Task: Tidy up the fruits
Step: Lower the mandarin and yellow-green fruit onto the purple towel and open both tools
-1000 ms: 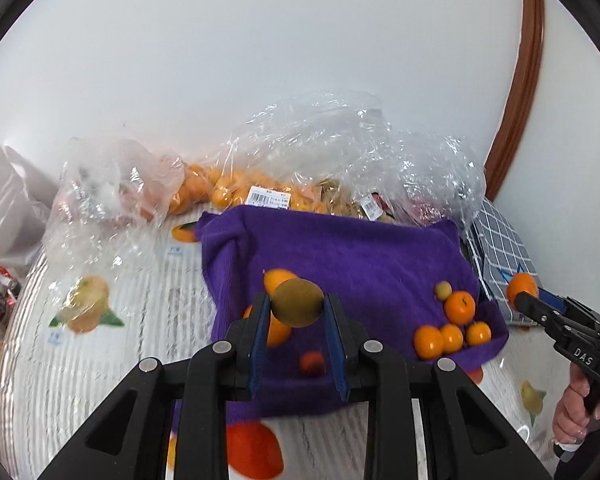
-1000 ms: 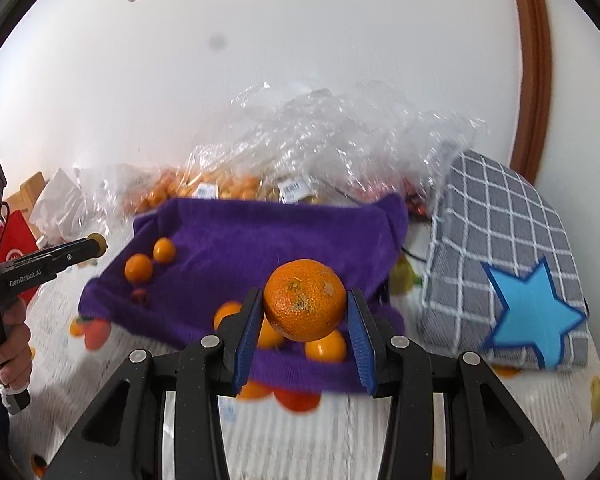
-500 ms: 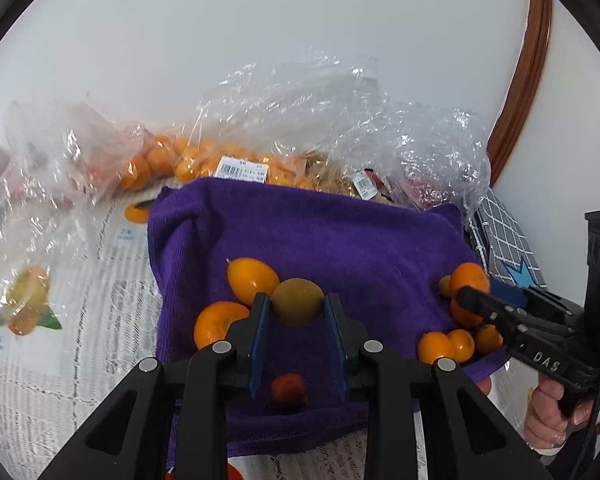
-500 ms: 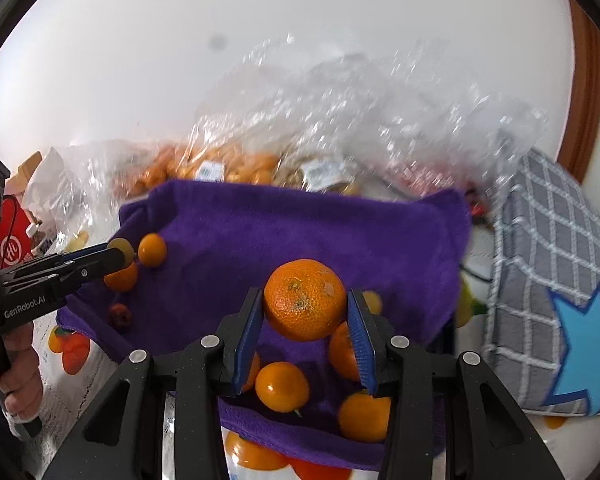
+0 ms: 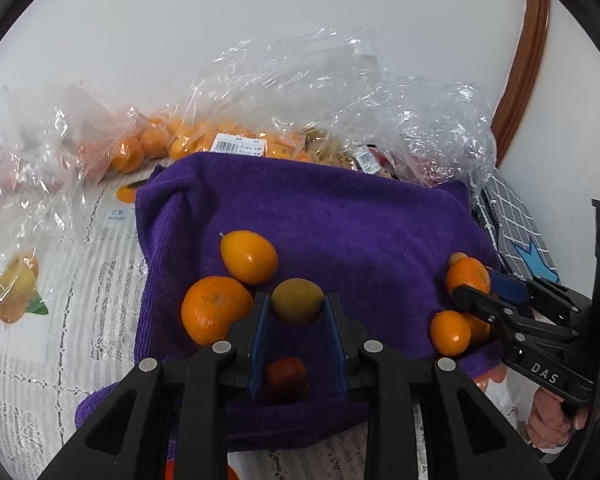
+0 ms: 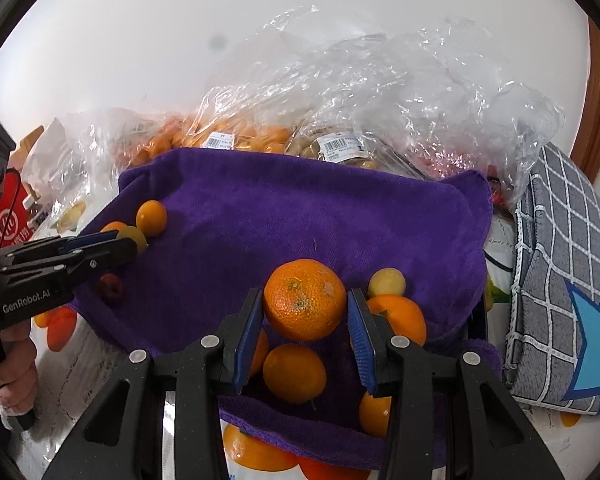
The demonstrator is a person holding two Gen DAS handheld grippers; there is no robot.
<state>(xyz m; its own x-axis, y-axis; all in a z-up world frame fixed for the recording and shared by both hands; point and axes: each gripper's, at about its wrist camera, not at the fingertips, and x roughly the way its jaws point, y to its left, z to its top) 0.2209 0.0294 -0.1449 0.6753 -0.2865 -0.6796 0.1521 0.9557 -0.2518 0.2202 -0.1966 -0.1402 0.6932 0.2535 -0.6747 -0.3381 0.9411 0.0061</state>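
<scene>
A purple towel (image 5: 340,224) (image 6: 300,216) lies on the table with fruit at both ends. My left gripper (image 5: 296,312) is shut on a small yellow-green fruit (image 5: 297,301), low over the towel's left end beside an orange (image 5: 214,308), an oval orange fruit (image 5: 249,256) and a small red fruit (image 5: 286,372). My right gripper (image 6: 305,312) is shut on a large orange (image 6: 305,300), over a cluster of oranges (image 6: 294,372) and a pale yellow fruit (image 6: 387,283) at the towel's right end.
Clear plastic bags of oranges (image 5: 188,140) and other fruit (image 6: 340,128) pile up against the wall behind the towel. A grey checked cloth with a blue star (image 6: 568,300) lies to the right. A white lace tablecloth (image 5: 60,320) with fruit prints covers the table.
Both grippers have moved forward and down toward the towel, each still holding its fruit. The fruit clusters now sit close beneath them.
</scene>
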